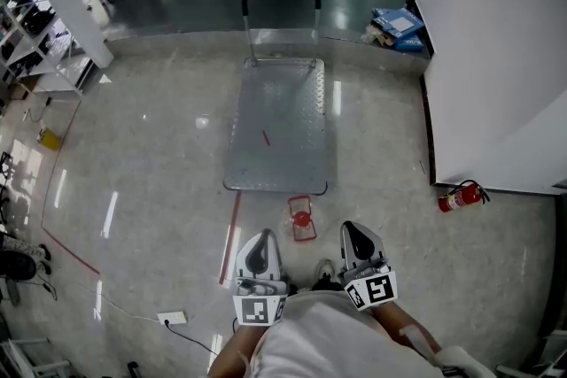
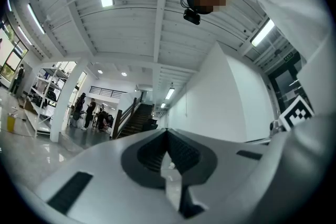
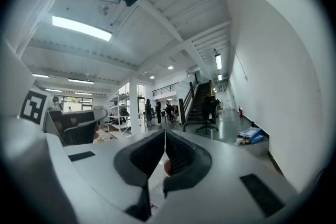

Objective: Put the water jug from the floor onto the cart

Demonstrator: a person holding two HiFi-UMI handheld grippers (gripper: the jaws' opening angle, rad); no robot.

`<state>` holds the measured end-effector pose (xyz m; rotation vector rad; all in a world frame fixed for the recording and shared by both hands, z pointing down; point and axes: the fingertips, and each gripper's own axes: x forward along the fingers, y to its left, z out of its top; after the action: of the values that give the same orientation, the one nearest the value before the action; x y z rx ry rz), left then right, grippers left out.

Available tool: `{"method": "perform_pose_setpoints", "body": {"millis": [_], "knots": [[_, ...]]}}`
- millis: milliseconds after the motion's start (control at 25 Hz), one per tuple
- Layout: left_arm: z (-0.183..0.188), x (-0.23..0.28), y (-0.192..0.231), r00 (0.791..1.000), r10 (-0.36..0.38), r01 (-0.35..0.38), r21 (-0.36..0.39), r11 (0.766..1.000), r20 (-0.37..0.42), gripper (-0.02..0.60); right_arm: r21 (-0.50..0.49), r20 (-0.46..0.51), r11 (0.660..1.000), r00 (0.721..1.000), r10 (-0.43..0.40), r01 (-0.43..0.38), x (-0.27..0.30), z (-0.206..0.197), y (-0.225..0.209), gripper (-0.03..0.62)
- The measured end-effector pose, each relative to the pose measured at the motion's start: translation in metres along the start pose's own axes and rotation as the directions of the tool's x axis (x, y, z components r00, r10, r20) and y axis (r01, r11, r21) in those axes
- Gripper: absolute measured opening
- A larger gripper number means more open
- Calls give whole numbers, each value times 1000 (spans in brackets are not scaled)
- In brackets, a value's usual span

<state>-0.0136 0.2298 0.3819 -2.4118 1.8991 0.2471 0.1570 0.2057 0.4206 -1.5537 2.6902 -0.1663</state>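
Reach not yet begun; left gripper (image 1: pixel 260 242) and right gripper (image 1: pixel 353 235) jaws together, empty; water jug (image 1: pixel 301 218) at twelve o'clock, platform cart (image 1: pixel 279 124) beyond; next, probably open and stoop.

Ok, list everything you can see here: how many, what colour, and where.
cart: one, silver metal, middle of the floor, handle at the far end
water jug: one, clear and red, on the floor at the cart's near end
fire extinguisher: one, red, on the floor by the right wall
boxes: a few, blue, far right by the wall
power strip: one, white, floor at near left
left gripper: grey, jaws shut, empty
right gripper: grey, jaws shut, empty
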Motion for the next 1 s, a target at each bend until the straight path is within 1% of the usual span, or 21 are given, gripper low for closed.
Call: {"method": "perform_pose_setpoints", "body": {"millis": [120, 240, 320, 400, 520, 600, 640, 680, 760, 840, 920, 960, 1000], "knots": [[1, -1, 6, 1000, 5, -5, -4, 1000, 1, 3, -4, -55, 1000, 998, 3, -4, 11, -20, 0, 12], [-1, -2, 11, 1000, 8, -8, -1, 1000, 5, 3, 17, -160, 1000, 987, 26, -23, 32, -58, 0, 13], [-4, -4, 11, 1000, 7, -7, -6, 1000, -2, 3, 23, -252, 999, 967, 43, -38, 45, -92, -3, 14], [-6, -7, 7, 1000, -5, 4, -18, 1000, -15, 3, 23, -339, 999, 940, 47, -41, 58, -130, -6, 14], [-12, -8, 7, 999, -25, 23, -57, 998, -39, 3, 20, -458, 999, 888, 42, -37, 80, -192, -11, 14], [-16, -6, 13, 999, -24, 20, -80, 997, -48, 3, 10, -541, 999, 840, 39, -40, 95, -234, -11, 14], [-18, -6, 16, 998, -22, 17, -87, 996, -51, 3, 5, -585, 999, 810, 37, -42, 101, -257, -11, 14], [-20, -5, 19, 998, -20, 15, -92, 996, -55, 3, 0, -629, 999, 776, 35, -45, 105, -281, -11, 15], [-29, -6, 24, 998, -23, 16, -96, 995, -66, 3, -10, -716, 998, 697, 35, -60, 109, -331, -10, 29], [-39, -6, 28, 997, -27, 20, -98, 995, -74, 3, -12, -793, 996, 608, 41, -83, 107, -381, -9, 136], [-49, -7, 33, 996, -30, 21, -100, 995, -84, 3, -5, -848, 995, 527, 48, -98, 104, -420, -7, 189], [-55, -8, 34, 996, -31, 22, -99, 995, -89, 3, 5, -866, 995, 496, 54, -100, 104, -436, -6, 205], [-60, -9, 36, 995, -32, 23, -99, 995, -95, 3, 15, -880, 995, 472, 59, -97, 103, -450, -5, 213]]}}
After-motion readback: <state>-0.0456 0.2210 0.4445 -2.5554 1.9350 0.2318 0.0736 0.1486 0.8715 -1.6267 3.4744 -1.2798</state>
